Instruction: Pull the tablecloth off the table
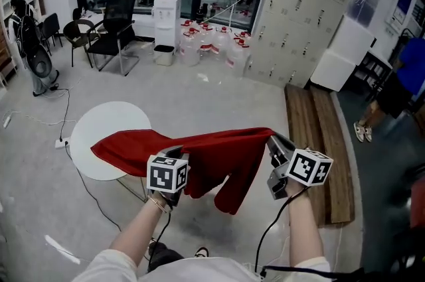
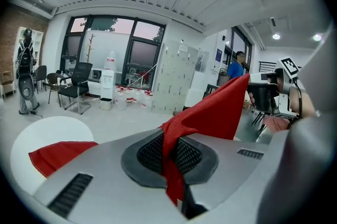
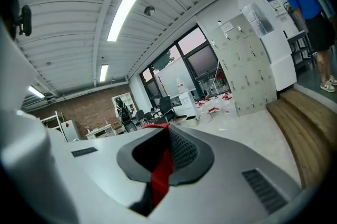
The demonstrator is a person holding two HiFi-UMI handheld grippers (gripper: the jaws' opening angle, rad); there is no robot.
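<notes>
**A:** Where is the tablecloth?

**B:** The red tablecloth (image 1: 212, 144) is mostly clear of the round white worktop (image 1: 89, 128). In the head view only its end toward 9 o'clock lies on the worktop, on the side nearest the person. The rest is stretched in the air above the floor.

**A:** Which way does its long axis run?

**B:** Roughly from 9 o'clock to 3 o'clock, with the upper edge pulled almost straight. A loose flap hangs toward 6 o'clock between the two hands.

**A:** And the tongs?

**B:** The left tongs (image 1: 175, 152) are closed on a bunched part of the cloth's near edge, and red fabric is pinched between the pads. The right tongs (image 1: 273, 140) are closed on the cloth's end at 3 o'clock, with a narrow red strip between the pads.

**A:** What else is around?

**B:** A water dispenser (image 1: 166, 15) stands at 12 o'clock, and wooden planks (image 1: 322, 135) lie on the floor at 3 o'clock, just beyond the right tongs.
</notes>
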